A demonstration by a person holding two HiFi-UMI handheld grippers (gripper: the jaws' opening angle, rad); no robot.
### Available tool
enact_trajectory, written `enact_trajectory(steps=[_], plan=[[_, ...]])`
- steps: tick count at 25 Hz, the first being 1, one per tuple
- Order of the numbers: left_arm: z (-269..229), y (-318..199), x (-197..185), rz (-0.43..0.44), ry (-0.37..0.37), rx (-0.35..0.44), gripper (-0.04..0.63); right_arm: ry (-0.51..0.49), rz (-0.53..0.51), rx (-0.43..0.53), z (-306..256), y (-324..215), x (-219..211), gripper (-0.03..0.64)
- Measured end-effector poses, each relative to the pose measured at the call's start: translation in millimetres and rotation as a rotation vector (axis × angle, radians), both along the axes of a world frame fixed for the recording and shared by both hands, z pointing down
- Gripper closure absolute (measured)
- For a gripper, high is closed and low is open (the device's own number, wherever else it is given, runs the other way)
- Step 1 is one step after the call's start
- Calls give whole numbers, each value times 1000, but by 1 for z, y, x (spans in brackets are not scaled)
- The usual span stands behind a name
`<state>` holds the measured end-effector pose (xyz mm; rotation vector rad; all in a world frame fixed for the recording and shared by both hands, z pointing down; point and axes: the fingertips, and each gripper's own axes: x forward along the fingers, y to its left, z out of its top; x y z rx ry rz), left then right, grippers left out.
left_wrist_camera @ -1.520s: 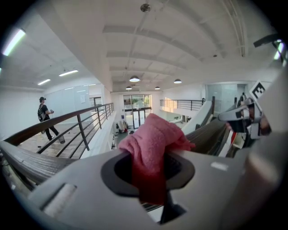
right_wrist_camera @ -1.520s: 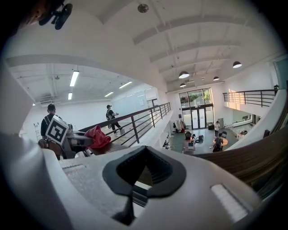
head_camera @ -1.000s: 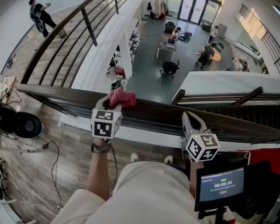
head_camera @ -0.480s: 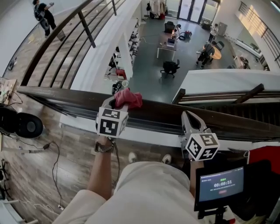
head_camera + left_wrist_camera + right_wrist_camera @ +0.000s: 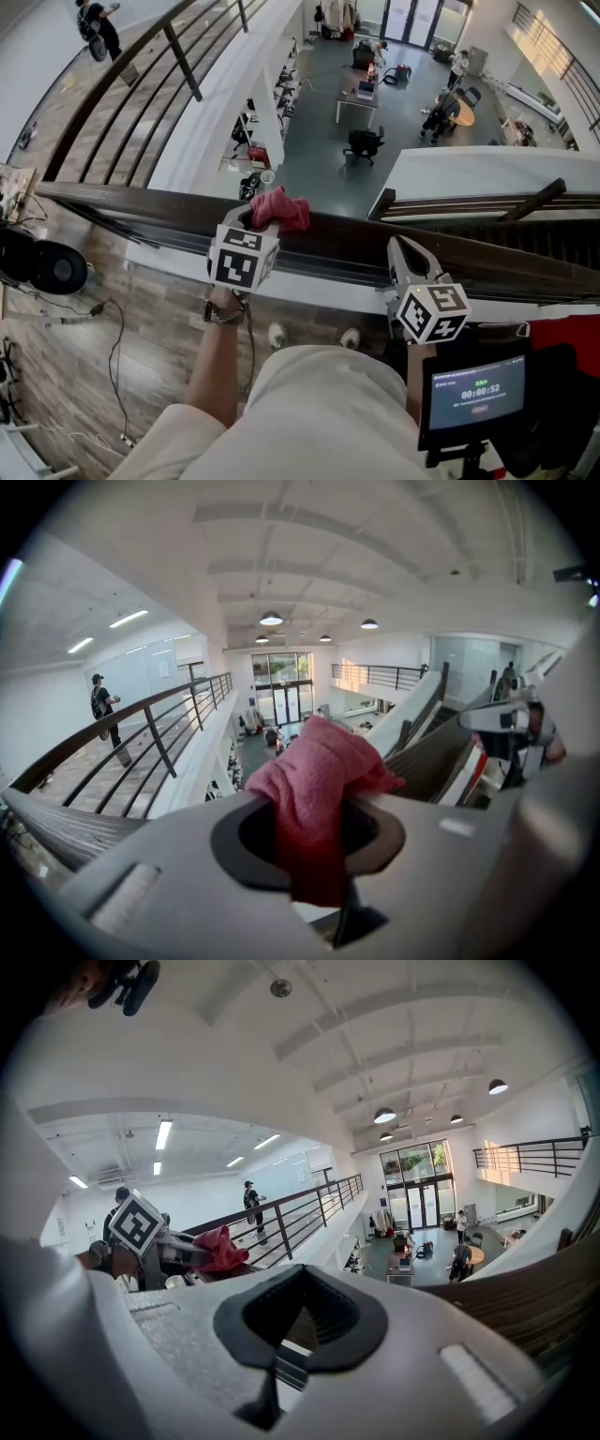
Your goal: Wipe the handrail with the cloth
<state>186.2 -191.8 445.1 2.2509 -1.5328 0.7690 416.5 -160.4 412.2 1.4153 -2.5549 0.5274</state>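
A dark wooden handrail [image 5: 131,208] runs across the head view from left to right. My left gripper [image 5: 257,223] is shut on a pink-red cloth [image 5: 280,208], and the cloth rests on top of the rail. In the left gripper view the cloth [image 5: 314,780] bulges out between the jaws, with the handrail [image 5: 56,822] stretching off to the left. My right gripper [image 5: 402,251] hovers over the rail further right, shut with nothing in it. The right gripper view shows its own jaws [image 5: 300,1330] closed, and the cloth [image 5: 221,1246] and the handrail [image 5: 548,1288] beyond them.
Beyond the rail is a drop to a lower floor [image 5: 328,141] with desks and people. A round black speaker [image 5: 58,267] and cables lie on the wooden floor at left. A timer screen [image 5: 473,394] sits at lower right. A person [image 5: 94,19] walks along the far balcony.
My left gripper has slid the cloth a little to the right along the handrail. The right gripper has stayed where it was.
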Motion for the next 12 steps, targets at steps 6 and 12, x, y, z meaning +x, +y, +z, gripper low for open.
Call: enact_trajectory(steps=[6,12], plan=[[6,4,10,-3,3,3,498,-9,-13,4,6,3,4,614],[10,6,33,2,-1,3,499,-16,-54,6,11,7,8,615]])
